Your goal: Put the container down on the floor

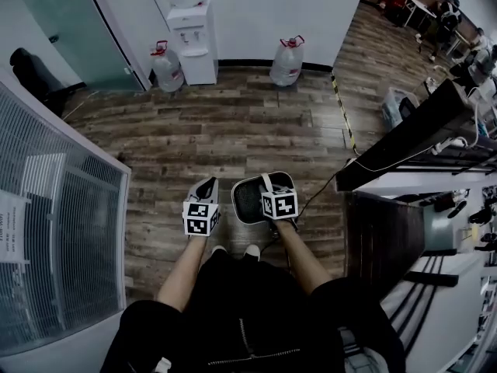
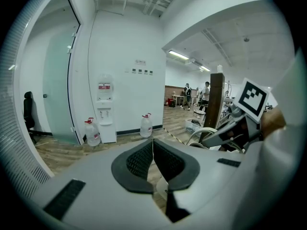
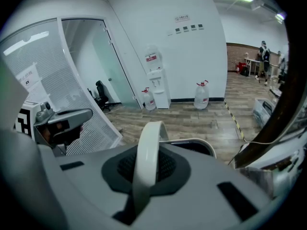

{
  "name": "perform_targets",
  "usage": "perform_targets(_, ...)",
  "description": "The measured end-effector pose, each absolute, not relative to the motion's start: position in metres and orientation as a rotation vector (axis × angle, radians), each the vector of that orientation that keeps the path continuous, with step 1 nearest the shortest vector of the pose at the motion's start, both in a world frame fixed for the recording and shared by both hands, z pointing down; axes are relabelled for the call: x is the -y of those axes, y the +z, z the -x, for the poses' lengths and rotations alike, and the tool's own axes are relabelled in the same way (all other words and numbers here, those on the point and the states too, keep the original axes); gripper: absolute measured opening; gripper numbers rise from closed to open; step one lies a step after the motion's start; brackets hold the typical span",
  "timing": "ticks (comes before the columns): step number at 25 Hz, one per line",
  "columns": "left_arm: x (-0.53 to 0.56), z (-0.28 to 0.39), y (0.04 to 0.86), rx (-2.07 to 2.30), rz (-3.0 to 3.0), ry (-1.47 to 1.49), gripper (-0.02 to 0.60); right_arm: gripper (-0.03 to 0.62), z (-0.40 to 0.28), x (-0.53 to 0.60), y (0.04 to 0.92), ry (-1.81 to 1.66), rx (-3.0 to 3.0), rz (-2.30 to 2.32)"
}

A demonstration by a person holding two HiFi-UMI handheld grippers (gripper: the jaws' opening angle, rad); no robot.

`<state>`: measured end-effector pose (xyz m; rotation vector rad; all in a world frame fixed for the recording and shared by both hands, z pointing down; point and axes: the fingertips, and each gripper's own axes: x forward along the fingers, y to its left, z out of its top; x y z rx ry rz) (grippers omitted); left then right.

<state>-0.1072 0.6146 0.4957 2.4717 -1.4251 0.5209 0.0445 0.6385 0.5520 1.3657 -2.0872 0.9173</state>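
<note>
- The container (image 1: 250, 202) hangs by its white handle (image 3: 146, 145) over the floor (image 1: 233, 130), just ahead of the shoes (image 1: 252, 251).
- Right gripper (image 3: 146, 166): fingers clamped on that handle.
- Left gripper (image 2: 153, 159) is just beside it, fingers together, nothing between them.
- Wood planks run to a white wall with a dispenser (image 1: 192, 37) and two bottles (image 1: 286, 61).
- Slatted glass wall (image 1: 54, 231) left, desk (image 1: 411, 138) right.

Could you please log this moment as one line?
right gripper: shut on container handle | left gripper: shut, empty | container: hanging above floor
</note>
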Motion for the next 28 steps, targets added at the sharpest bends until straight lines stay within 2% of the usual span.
perform_targets(11,-0.598,0.088,0.493,1.414,-2.470,0.528,0.017,0.017,-0.071,-0.626,0.574,0.978,2.015,-1.333)
perform_targets(28,-0.493,0.091,0.504,1.304,-2.508,0.482,0.017,0.017,-0.055,-0.538,0.566,1.010,1.982,-1.409)
